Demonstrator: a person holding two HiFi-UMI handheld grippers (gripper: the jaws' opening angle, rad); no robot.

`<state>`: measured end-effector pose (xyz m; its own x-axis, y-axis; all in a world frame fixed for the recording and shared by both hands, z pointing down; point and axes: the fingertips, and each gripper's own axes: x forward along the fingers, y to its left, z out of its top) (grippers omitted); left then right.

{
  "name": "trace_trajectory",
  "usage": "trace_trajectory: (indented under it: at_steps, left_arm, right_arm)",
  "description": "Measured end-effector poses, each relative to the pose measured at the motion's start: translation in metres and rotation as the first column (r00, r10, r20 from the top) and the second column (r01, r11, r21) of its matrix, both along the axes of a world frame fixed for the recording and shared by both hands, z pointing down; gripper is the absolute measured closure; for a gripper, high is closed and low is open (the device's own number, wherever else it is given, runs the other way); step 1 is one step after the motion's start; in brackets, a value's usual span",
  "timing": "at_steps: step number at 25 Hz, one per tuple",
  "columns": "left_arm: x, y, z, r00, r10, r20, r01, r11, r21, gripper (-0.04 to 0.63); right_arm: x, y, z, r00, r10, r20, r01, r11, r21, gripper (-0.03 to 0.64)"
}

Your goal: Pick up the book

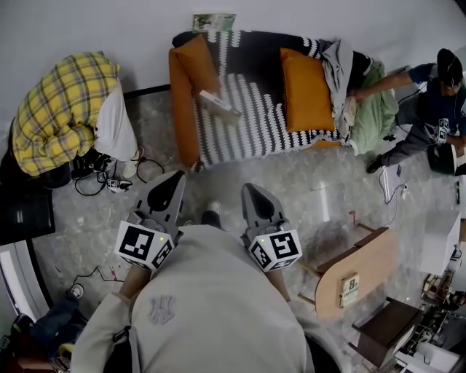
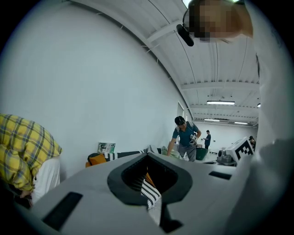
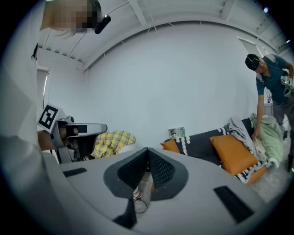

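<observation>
A pale book (image 1: 218, 105) lies on the black-and-white striped blanket of the orange sofa (image 1: 182, 102), between two orange cushions (image 1: 307, 89). In the head view both grippers are held out over the marble floor, short of the sofa's front edge. My left gripper (image 1: 175, 179) is shut and holds nothing; its tips (image 2: 148, 155) meet, and the striped blanket shows in the gap below them. My right gripper (image 1: 251, 189) is also shut and holds nothing, its tips (image 3: 148, 149) touching. The sofa lies ahead of both.
A person in a dark top (image 1: 437, 95) bends over the sofa's right end. A yellow plaid heap (image 1: 62, 109) sits left, with cables (image 1: 109, 182) on the floor. A wooden table (image 1: 364, 269) carrying another book (image 1: 349, 289) stands right. A green picture (image 1: 213, 22) leans behind the sofa.
</observation>
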<state>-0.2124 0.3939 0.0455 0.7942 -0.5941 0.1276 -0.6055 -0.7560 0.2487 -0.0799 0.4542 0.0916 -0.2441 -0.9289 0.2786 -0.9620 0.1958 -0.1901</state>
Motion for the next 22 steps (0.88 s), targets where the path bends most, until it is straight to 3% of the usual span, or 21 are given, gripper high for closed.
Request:
trace_trajectory:
  at_steps: [22]
  left_arm:
    - [0.046, -0.008, -0.003, 0.997, -0.082, -0.01, 0.082, 0.997, 0.012, 0.586]
  right_arm:
    - [0.058, -0.018, 0.008, 0.998, -0.058, 0.018, 0.059, 0.998, -0.002, 0.598]
